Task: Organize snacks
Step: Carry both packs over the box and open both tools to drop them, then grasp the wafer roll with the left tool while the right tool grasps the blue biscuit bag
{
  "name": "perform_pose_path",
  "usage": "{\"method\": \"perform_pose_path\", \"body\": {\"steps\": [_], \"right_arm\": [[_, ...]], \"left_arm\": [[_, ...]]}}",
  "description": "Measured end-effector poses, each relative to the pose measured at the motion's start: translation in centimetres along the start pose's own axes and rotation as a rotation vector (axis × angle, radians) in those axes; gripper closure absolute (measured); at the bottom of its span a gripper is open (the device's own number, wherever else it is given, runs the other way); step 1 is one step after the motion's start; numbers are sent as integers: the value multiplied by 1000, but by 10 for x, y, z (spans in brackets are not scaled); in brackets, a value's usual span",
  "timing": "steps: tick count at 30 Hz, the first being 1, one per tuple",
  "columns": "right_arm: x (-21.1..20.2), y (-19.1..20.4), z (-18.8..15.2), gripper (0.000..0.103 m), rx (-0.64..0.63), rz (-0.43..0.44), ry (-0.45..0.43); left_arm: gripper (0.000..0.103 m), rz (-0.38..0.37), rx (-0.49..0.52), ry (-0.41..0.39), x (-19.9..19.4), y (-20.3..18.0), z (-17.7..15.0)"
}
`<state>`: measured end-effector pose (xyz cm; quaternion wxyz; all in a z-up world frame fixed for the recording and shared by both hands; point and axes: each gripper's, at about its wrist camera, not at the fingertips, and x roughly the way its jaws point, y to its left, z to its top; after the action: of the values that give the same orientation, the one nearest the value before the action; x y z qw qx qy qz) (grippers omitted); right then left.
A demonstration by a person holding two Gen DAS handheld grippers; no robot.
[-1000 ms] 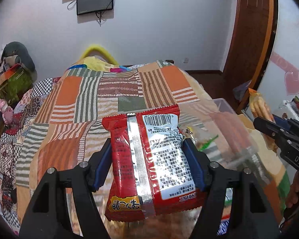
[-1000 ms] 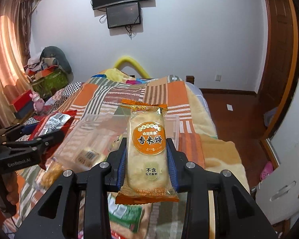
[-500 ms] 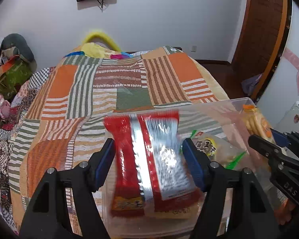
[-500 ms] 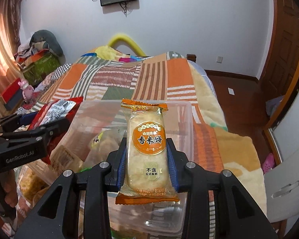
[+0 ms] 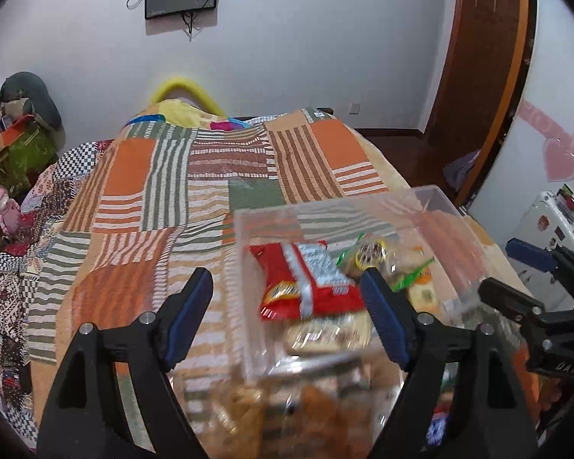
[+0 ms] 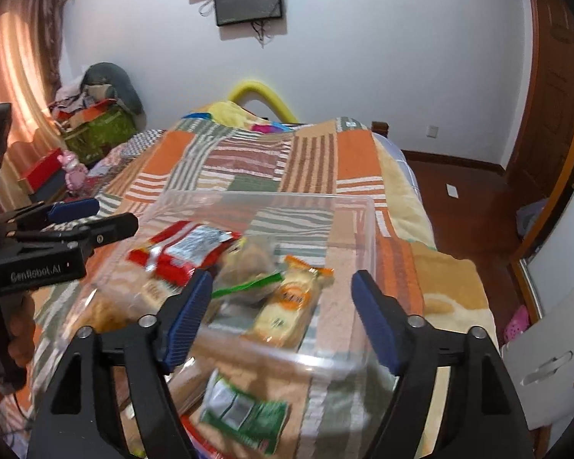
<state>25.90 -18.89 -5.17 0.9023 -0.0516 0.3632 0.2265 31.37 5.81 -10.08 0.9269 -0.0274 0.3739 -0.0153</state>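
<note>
With both packets dropped, the clear bin's (image 6: 367, 237) right half lies bare.

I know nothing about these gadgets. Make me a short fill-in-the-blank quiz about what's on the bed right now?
1. The red packet lies inside the clear ____.
2. The orange packet lies to the ____ of the red one in the right wrist view.
3. The box stands on a striped ____.
4. Both grippers hold ____.

Missing: box; right; blanket; nothing
</note>
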Motion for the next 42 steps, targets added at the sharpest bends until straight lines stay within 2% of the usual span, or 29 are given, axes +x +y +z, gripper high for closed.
{"method": "perform_pose_path", "body": {"steps": [5, 10, 15, 19, 23, 28, 31, 36, 39, 41, 42], "right_arm": [[-16, 10, -18, 21, 13, 44, -11], [-19, 22, -39, 21, 29, 62, 22], [-21, 38, -60, 21, 5, 48, 64], [-17, 54, -75, 20, -27, 34, 105], [-3, 61, -86, 21, -72, -43, 145], [-5, 49, -96, 20, -41, -65, 169], [-7, 41, -101, 20, -31, -104, 179], [-4, 28, -103, 20, 33, -70, 200], [-2, 26, -106, 20, 58, -44, 217], [1, 28, -109, 21, 67, -34, 227], [3, 28, -110, 22, 74, -25, 234]], "left_arm": [[20, 25, 17, 7, -27, 22, -28], [20, 68, 21, 42, -42, 51, -66], [20, 71, -31, 92, -40, 76, -100], [20, 113, -62, 125, -30, 93, -124], [29, 124, -93, 145, -20, 106, -135], [38, 113, -123, 176, 2, 119, -140], [40, 87, -145, 202, 19, 124, -141], [42, 70, -153, 236, 45, 126, -145], [45, 66, -172, 206, 48, 128, -146], [58, 59, -166, 199, 49, 126, -146], [58, 65, -157, 196, 49, 125, -146]]}}
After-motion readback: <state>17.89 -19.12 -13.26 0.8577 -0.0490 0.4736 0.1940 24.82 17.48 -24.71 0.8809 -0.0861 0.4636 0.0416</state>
